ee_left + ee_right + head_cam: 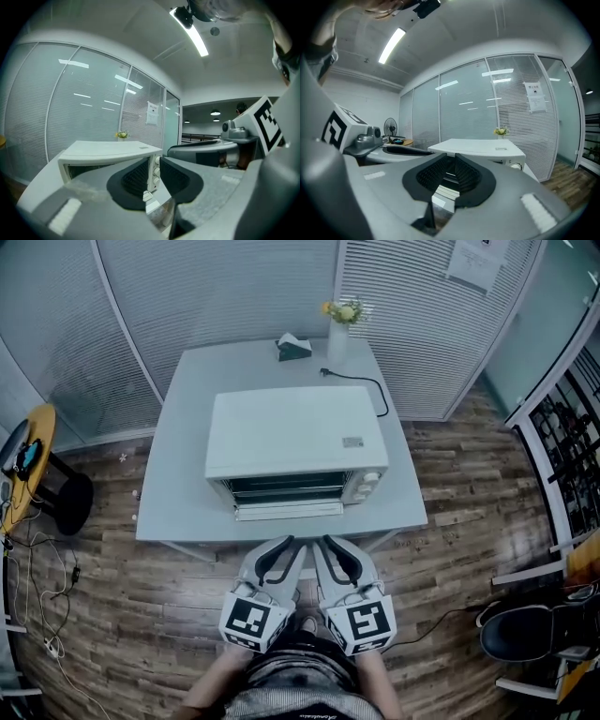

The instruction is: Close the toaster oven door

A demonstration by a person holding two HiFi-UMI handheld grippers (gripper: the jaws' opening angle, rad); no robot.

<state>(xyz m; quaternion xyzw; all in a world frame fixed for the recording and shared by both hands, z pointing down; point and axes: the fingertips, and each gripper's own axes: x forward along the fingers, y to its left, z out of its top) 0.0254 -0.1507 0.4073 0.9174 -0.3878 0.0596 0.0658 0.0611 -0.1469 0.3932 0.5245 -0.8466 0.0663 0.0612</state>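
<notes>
I am working over a pale grey table [178, 474] in a room with a wood-plank floor [122, 615] and glazed partitions with closed blinds [216, 287] behind. At the table's far edge stand a vase of flowers [338, 338] and a tissue box [293, 348], and a black cord [370, 385] runs from there to the back of the oven. A yellow side table [37, 456] sits at far left and a black chair [525, 634] at lower right.

The toaster oven [295, 432] sits in the middle of the table. Its long axis runs left to right, and its front faces me. The door [289, 511] is folded down toward the near edge, leaving the dark cavity exposed. The knobs [370, 484] are at the right end of the front.

The left gripper [289, 542] and right gripper [330, 542] hover side by side at the near table edge, just short of the door and clear of it. Each has its jaws a narrow gap apart with nothing between them.
</notes>
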